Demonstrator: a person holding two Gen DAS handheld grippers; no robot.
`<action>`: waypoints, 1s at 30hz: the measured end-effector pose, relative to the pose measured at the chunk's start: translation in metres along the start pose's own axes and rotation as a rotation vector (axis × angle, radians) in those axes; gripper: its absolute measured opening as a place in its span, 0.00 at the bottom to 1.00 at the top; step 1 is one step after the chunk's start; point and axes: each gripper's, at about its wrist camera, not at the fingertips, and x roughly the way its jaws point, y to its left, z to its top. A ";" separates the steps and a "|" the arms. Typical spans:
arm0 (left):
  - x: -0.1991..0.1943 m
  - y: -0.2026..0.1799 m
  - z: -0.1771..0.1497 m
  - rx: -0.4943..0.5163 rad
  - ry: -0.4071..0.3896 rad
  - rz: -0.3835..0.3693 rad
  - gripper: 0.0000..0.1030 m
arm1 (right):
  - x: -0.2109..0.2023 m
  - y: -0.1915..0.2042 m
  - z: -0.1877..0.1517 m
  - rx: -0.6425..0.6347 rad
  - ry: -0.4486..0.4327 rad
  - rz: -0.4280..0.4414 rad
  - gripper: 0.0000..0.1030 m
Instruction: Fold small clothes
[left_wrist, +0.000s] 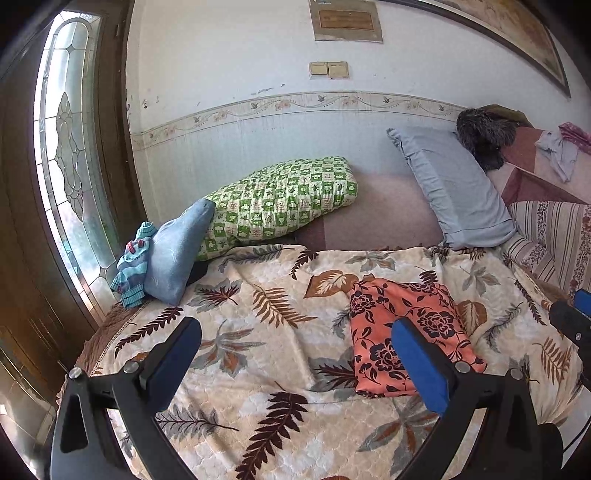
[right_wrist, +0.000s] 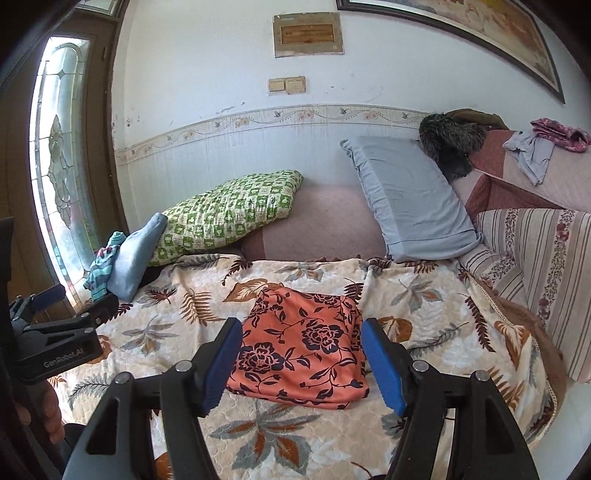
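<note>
Honestly, we could undo the fold: a pad dragging the slippery top layer would skew the stack. We hold both tongs released, jaws wide, gripping nothing. The orange floral garment (right_wrist: 301, 352) lies folded on the leaf-print blanket (right_wrist: 280, 443), dead ahead of our right gripper (right_wrist: 301, 363) and at two o'clock from our left gripper (left_wrist: 295, 362). Its long axis runs twelve to six, narrower end toward twelve.

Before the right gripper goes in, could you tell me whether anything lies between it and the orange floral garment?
Nothing visible does. The right gripper is open, with the orange floral garment lying folded on the leaf-print blanket directly ahead of it.
</note>
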 end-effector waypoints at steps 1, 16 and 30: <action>0.000 0.000 0.000 0.000 0.000 0.000 0.99 | 0.000 0.001 -0.001 -0.002 0.002 -0.003 0.68; 0.000 0.008 -0.009 -0.011 0.021 0.022 0.99 | 0.015 -0.003 -0.013 0.019 0.072 0.015 0.68; 0.004 0.008 -0.012 -0.005 0.039 0.036 0.99 | 0.028 -0.008 -0.018 0.054 0.115 0.051 0.68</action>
